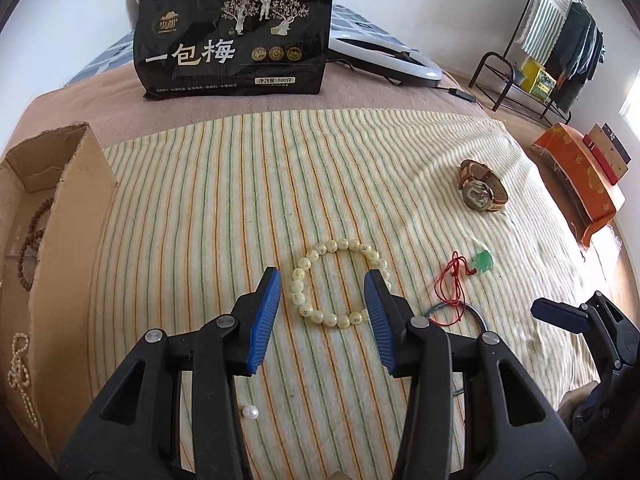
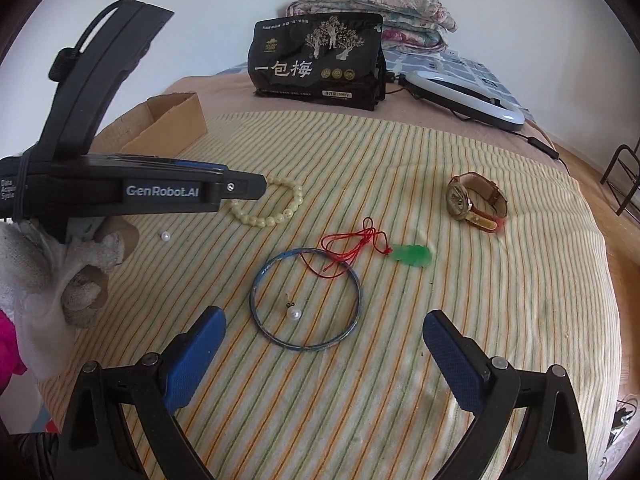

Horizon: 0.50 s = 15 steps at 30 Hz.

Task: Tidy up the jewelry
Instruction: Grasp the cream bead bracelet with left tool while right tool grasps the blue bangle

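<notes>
The left hand-held gripper (image 1: pixel 324 312), half-open and empty, hovered at frame centre over the cream beaded bracelet (image 1: pixel 338 284), best straddling one strand.

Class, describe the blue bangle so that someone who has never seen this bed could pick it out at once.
Start at the striped cloth spread over the bed, then look between the open fingers of the right gripper. There lies the blue bangle, a thin plain hoop lying flat around a single pearl, with the red cord of a green pendant crossing its far rim. Unlike the pale bead bracelet, it is one solid ring.
</notes>
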Tool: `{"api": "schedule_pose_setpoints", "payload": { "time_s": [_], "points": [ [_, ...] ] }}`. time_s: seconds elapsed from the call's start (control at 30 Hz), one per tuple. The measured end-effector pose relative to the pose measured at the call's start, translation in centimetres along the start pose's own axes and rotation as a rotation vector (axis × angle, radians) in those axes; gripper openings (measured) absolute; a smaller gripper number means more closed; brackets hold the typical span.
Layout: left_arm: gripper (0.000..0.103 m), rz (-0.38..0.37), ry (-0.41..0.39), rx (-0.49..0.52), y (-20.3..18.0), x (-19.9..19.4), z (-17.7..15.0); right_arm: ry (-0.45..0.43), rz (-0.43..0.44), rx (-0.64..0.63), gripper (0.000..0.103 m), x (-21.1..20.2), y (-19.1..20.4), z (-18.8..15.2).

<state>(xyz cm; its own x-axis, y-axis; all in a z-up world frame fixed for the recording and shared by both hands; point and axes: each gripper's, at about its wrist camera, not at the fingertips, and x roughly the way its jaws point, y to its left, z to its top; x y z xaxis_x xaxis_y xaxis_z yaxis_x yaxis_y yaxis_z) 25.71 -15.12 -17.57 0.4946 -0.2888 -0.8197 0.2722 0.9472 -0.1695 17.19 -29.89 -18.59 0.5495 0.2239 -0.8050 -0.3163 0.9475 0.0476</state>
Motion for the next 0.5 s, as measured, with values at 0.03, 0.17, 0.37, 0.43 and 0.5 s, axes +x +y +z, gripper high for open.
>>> {"api": "schedule_pose_setpoints", "payload": {
  "time_s": [0.03, 0.17, 0.37, 0.43, 0.5],
  "points": [
    [0.044, 0.002, 0.008, -0.005, 0.1, 0.4, 0.1, 0.002, 0.001, -0.003, 0.100, 0.1, 0.0, 0.0],
    [0.044, 0.018, 0.031, -0.019, 0.7, 1.9, 0.4, 0.011, -0.006, -0.011, 0.100, 0.7, 0.1, 0.4],
    [0.028, 0.048, 0.015, -0.008, 0.8, 2.7, 0.5, 0.040, 0.009, -0.012, 0.101, 2.0, 0.5, 0.7],
    [0.020, 0.043, 0.008, -0.021, 1.1, 2.7, 0.5, 0.047, -0.002, -0.017, 0.101, 2.4, 0.7, 0.8],
    [0.013, 0.045, 0.006, -0.027, 1.4, 2.8, 0.6, 0.054, -0.005, -0.026, 0.101, 2.8, 0.9, 0.8]
  ]
}}
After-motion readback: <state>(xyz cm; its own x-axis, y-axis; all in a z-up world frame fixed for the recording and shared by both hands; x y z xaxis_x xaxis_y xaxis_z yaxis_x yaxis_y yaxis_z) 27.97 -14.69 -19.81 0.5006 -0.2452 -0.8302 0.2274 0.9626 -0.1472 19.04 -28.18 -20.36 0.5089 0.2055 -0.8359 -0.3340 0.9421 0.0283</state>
